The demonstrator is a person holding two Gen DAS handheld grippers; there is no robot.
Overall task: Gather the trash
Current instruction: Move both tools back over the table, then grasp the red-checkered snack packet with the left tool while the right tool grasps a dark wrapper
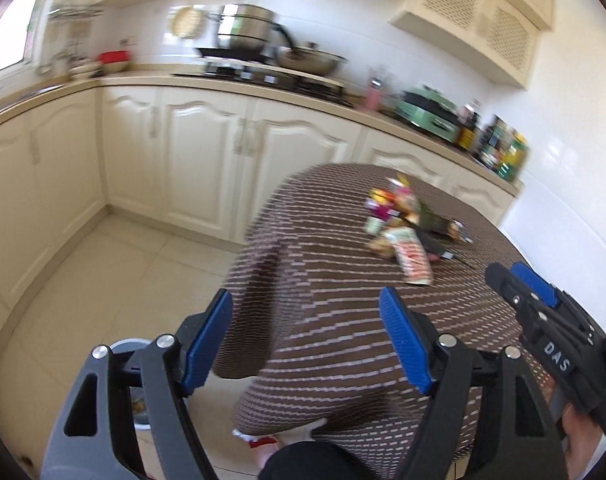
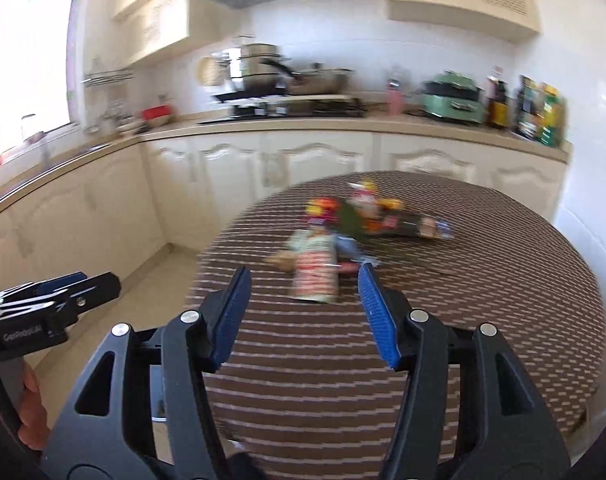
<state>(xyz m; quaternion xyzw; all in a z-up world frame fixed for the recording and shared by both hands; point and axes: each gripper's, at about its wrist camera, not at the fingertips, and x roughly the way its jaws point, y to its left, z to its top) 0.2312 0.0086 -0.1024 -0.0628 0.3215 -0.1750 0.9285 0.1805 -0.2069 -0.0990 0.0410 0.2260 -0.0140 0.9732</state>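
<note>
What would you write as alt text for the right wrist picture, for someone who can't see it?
Two blue-padded fingers of the right tool stand open and empty above a round table with a brown striped cloth, aimed at a blurred pile of snack wrappers. Behind is a cream kitchen counter with pots on a stove; the left tool shows at the left edge.

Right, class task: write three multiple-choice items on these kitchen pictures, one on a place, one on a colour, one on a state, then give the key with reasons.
1. Where does the pile of wrappers lie?
A on the floor
B on the round table
C on the stove

2. What colour are the pads of the right gripper?
A blue
B red
C yellow

3. How does the left gripper stand?
A shut on a wrapper
B open and empty
C shut on a cup

Key: B, the wrappers rest on the striped cloth; A, both pads show blue; B, only cloth shows between its fingers.
</note>
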